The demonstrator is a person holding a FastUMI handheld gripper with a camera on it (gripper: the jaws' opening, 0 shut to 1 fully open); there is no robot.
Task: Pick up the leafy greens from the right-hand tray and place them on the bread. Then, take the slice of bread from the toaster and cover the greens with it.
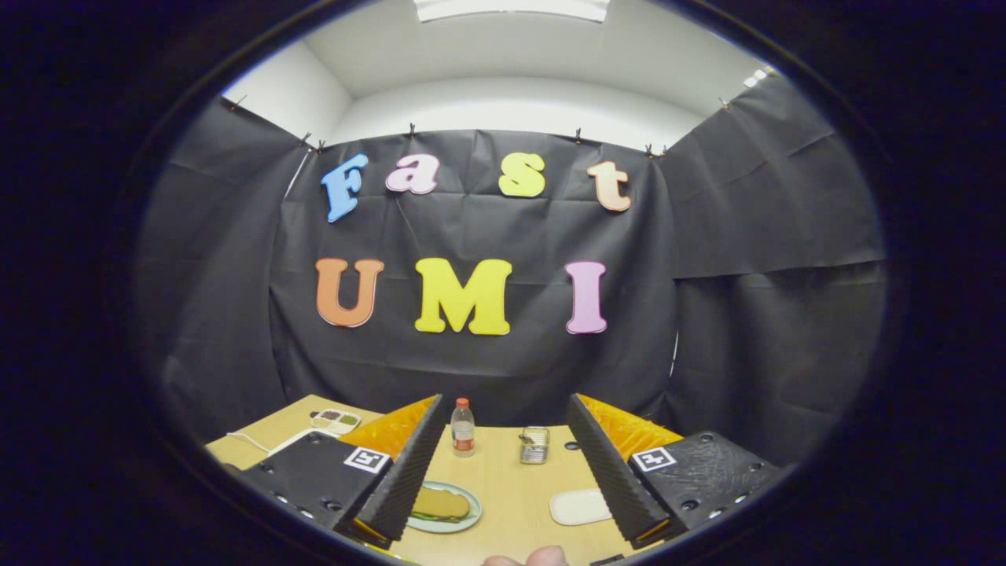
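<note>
Between the jaws (pixel 503 479), bare surface (pixel 511 487) and nothing gripped: spread wide, touching nothing. Just by the left finger, a plate (pixel 445 507) carrying bread (pixel 442 501) with a sliver of greens (pixel 434 517) showing beneath, so apparently covered already. Further back, a toaster (pixel 534 445) beside a bottle (pixel 463 428); near the right finger, a white tray (pixel 580 507), seemingly emptied. Best now: lift clear, avoid nudging the plate.

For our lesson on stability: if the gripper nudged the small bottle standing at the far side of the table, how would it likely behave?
The bottle stands upright, tall and narrow, so a push near its cap would probably tip it. Being round, it might then roll across the table. It looks like light plastic. The gripper is open, with the bottle beyond its fingers.
</note>
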